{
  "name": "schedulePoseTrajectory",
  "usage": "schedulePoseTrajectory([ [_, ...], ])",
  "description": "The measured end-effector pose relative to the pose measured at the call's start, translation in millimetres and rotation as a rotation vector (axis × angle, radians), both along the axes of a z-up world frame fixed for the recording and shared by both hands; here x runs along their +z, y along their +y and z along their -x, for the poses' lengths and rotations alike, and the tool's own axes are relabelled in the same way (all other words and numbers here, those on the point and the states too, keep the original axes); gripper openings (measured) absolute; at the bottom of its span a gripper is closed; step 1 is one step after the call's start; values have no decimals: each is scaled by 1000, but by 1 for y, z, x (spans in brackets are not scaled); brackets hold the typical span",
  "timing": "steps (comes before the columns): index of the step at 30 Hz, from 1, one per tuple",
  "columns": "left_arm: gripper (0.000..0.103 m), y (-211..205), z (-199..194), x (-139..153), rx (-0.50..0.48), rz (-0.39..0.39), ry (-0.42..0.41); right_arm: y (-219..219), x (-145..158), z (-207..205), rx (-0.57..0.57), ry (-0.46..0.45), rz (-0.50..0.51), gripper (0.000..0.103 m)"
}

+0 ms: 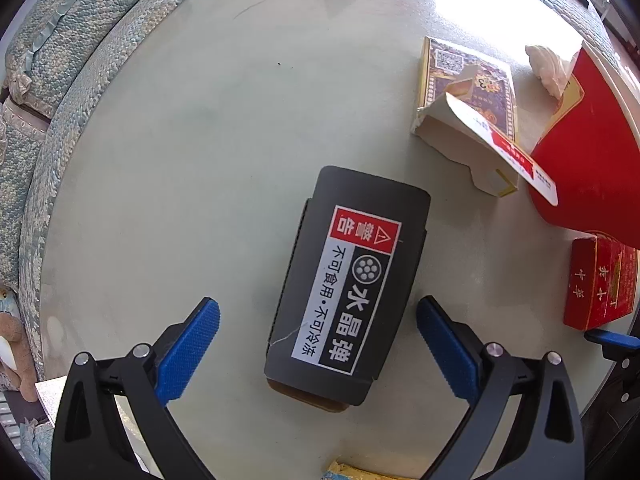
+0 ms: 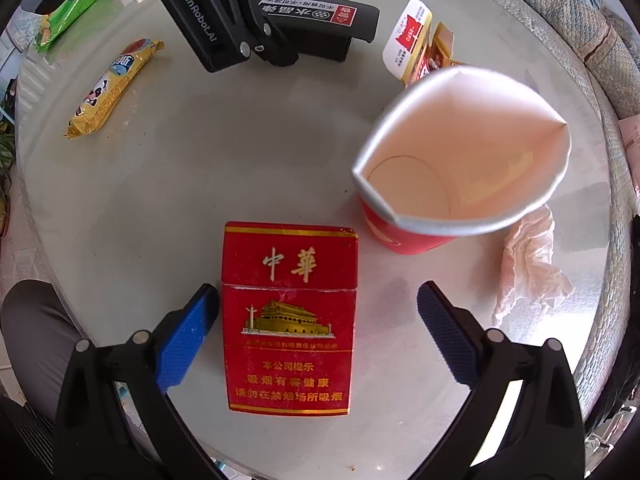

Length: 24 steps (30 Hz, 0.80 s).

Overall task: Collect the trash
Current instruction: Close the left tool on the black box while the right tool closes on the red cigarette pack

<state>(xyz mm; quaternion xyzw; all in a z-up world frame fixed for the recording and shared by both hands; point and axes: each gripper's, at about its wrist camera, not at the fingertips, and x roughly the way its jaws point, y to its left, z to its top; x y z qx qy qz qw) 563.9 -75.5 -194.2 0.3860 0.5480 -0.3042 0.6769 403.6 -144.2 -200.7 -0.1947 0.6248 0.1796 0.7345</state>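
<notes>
A black box (image 1: 344, 284) with a red-and-white warning label lies flat on the round table (image 1: 180, 160). My left gripper (image 1: 318, 338) is open, its blue fingers on either side of the box's near end, apart from it. A red cigarette pack (image 2: 289, 318) lies flat between the open fingers of my right gripper (image 2: 318, 334), the left pad close to its edge. A squashed red paper cup (image 2: 460, 168) stands just beyond the pack to the right. The black box (image 2: 320, 20) also shows far off in the right wrist view, under the left gripper.
A torn-open purple and gold carton (image 1: 468, 108) lies beyond the black box, by the red cup (image 1: 592, 148). A crumpled tissue (image 2: 528, 264) lies right of the cup. A yellow snack wrapper (image 2: 112, 88) and a green wrapper (image 2: 66, 20) lie far left. A patterned cushion (image 1: 60, 80) borders the table.
</notes>
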Motion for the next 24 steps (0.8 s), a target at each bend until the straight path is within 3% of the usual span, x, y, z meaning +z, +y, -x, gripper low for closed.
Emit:
schedulePoseTrajectory([
  [5,96,2,-2,0,4,8,5,-3,-4,1,-7,6,-9,96],
  [12,94,3,-2,0,22,33,27,-2,3,6,9,12,-53,79],
  [17,86,2,0,2,21,49,43,0,6,8,16,4,-84,65],
  [21,72,1,3,4,21,69,71,-3,11,6,16,-3,-90,57],
  [24,62,0,5,6,20,89,82,-3,14,6,21,-3,-94,57],
])
